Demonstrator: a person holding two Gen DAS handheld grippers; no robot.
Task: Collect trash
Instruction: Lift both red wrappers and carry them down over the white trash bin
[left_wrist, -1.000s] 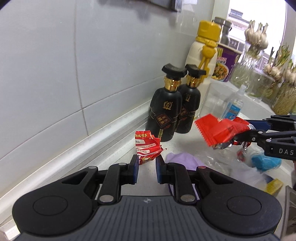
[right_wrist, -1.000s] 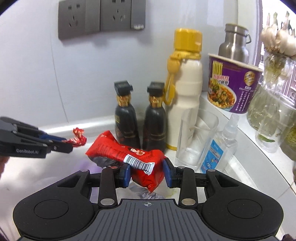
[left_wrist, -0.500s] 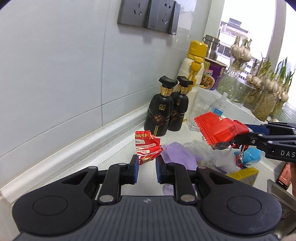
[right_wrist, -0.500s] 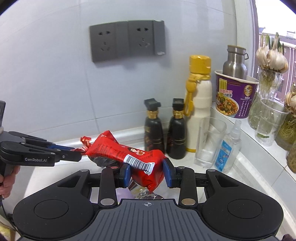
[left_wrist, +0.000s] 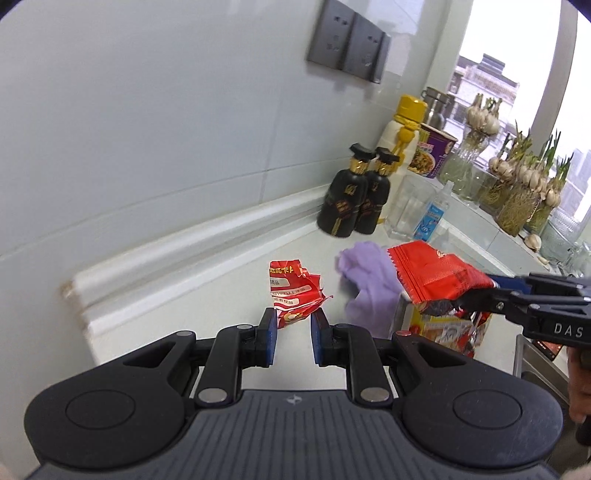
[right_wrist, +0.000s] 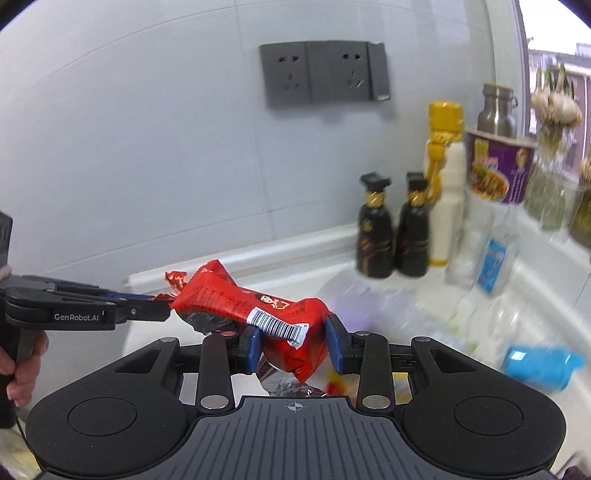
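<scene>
My left gripper (left_wrist: 293, 321) is shut on a small crumpled red wrapper (left_wrist: 293, 291), held above the white counter (left_wrist: 207, 306). In the right wrist view that gripper (right_wrist: 162, 304) comes in from the left with the small wrapper (right_wrist: 176, 279) at its tip. My right gripper (right_wrist: 294, 341) is shut on a larger red snack bag (right_wrist: 251, 306) with a barcode label. The left wrist view shows this bag (left_wrist: 436, 275) at the right, pinched by the right gripper (left_wrist: 487, 291). Both pieces hang in the air, close together.
Two black bottles (left_wrist: 354, 195), a yellow-capped white bottle (right_wrist: 445, 177), a purple noodle cup (right_wrist: 495, 166), a glass (left_wrist: 408, 206) and a spray bottle (left_wrist: 432, 214) stand along the wall. A purple cloth (left_wrist: 365, 277), a printed box (left_wrist: 443, 326) and a blue object (right_wrist: 539, 365) lie on the counter. Garlic jars (left_wrist: 517, 195) line the sill.
Both grippers have drawn back from the wall and bottles, each still holding its red wrapper. The wall sockets have come into view and the bottles look smaller.
</scene>
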